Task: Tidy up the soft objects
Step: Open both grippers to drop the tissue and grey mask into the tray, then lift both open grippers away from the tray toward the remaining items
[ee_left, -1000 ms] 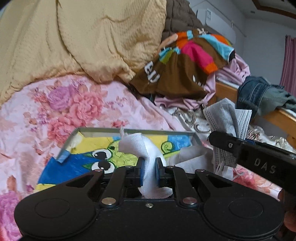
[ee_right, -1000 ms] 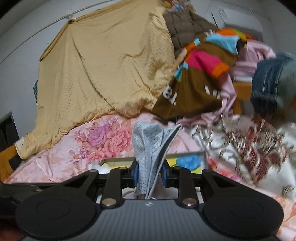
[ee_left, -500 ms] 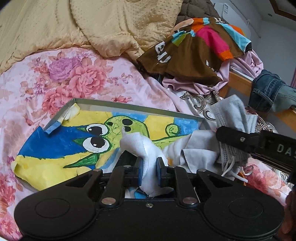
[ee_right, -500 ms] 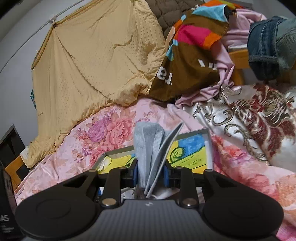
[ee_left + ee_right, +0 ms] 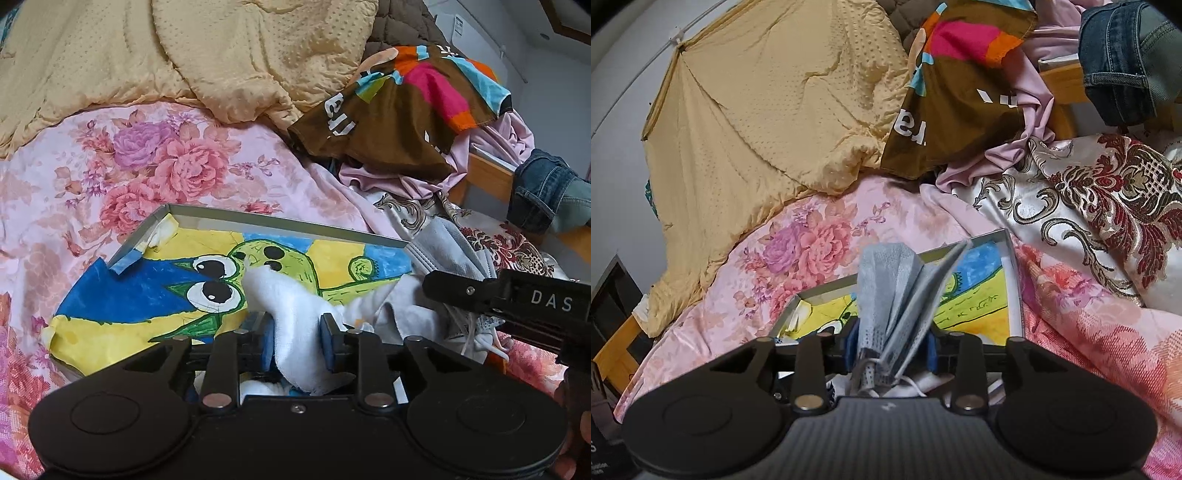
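My left gripper (image 5: pixel 297 341) is shut on a white cloth (image 5: pixel 291 302) and holds it low over a shallow tray (image 5: pixel 280 220) lined with a blue, yellow and green cartoon drawing. My right gripper (image 5: pixel 892 349) is shut on a bunch of grey face masks (image 5: pixel 894 291) above the same tray (image 5: pixel 1006 236). In the left wrist view the right gripper's black arm reaches in from the right, with the grey masks (image 5: pixel 443 247) at the tray's right edge. Pale cloths (image 5: pixel 410 314) lie in the tray's right part.
The tray rests on a pink floral bedsheet (image 5: pixel 147 166). A yellow quilt (image 5: pixel 184 55) is piled behind, with a brown multicoloured garment (image 5: pixel 399 118), pink clothes (image 5: pixel 495 144) and jeans (image 5: pixel 546 192) at the right. A patterned satin cover (image 5: pixel 1089 192) lies to the right.
Both grippers have lowered and tilted down toward the tray, so more of its drawing shows. Each still holds its item; the left jaws look slightly wider apart around the cloth.
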`<act>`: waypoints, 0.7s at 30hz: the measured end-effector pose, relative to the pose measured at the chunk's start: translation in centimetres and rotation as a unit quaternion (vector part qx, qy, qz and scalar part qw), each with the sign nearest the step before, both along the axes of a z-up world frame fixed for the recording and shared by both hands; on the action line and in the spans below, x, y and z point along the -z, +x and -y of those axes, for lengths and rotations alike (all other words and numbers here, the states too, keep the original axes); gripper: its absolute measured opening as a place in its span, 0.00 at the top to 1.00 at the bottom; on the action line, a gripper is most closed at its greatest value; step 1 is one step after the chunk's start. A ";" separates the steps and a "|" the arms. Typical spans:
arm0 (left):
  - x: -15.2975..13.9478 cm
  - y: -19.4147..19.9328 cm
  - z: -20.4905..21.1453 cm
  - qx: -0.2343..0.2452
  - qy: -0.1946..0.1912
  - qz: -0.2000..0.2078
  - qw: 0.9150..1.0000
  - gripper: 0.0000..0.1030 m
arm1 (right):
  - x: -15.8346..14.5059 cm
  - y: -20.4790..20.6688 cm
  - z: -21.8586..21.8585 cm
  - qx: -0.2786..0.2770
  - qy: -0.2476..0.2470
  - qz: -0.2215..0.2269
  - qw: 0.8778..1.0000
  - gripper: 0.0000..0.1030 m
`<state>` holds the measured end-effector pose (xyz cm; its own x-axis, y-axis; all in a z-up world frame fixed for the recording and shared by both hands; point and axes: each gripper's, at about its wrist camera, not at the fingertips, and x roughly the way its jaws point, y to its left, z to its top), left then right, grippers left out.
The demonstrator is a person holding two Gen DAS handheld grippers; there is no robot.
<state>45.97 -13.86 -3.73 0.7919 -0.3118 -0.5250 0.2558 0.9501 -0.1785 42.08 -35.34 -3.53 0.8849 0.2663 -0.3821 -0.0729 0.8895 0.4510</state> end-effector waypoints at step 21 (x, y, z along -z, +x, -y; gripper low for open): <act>-2.3 -1.4 -2.8 -0.035 -0.024 0.016 0.999 0.29 | -2.7 -1.5 0.4 -0.010 -0.001 0.009 1.000 0.15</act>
<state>44.55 -11.09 -1.44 0.8287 -0.2797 -0.4849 0.1952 0.9562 -0.2179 40.59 -35.76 -0.86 0.8861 0.2825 -0.3675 -0.0980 0.8891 0.4472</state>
